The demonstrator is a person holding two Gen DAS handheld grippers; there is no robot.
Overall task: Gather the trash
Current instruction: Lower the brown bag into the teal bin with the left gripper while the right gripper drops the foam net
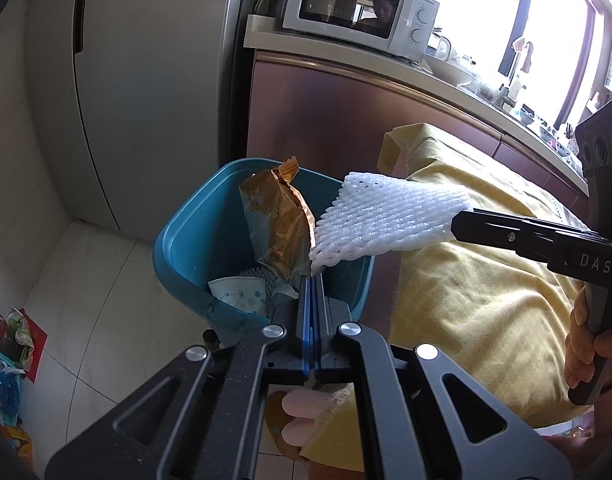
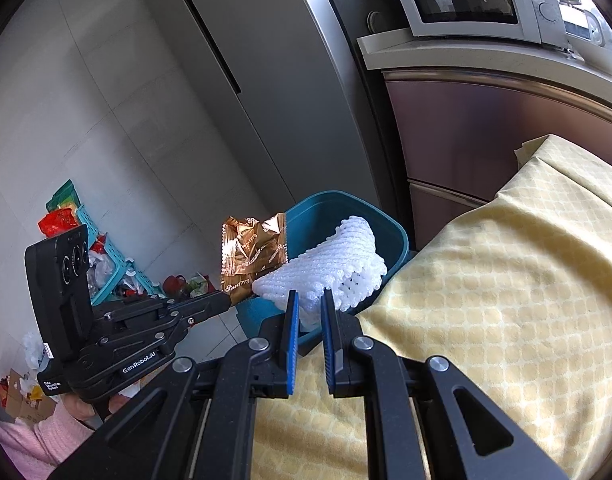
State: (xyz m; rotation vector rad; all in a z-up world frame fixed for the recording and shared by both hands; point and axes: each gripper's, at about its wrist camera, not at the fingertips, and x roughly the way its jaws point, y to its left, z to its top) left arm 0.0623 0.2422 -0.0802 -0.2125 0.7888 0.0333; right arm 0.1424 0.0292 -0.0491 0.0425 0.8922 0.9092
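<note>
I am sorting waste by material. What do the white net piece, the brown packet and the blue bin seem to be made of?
White net piece: soft foam mesh, matte; open lattice, likely fruit padding.
Brown packet: metallised plastic film, probably; glossy, sharply creased, serrated edge.
Blue bin: moulded plastic, smooth, slightly shiny, rounded rim.

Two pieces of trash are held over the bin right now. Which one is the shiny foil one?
The brown-gold snack wrapper, pinched by the left gripper above the blue bin. The right gripper holds the white foam net, which is matte and meshed.
</note>
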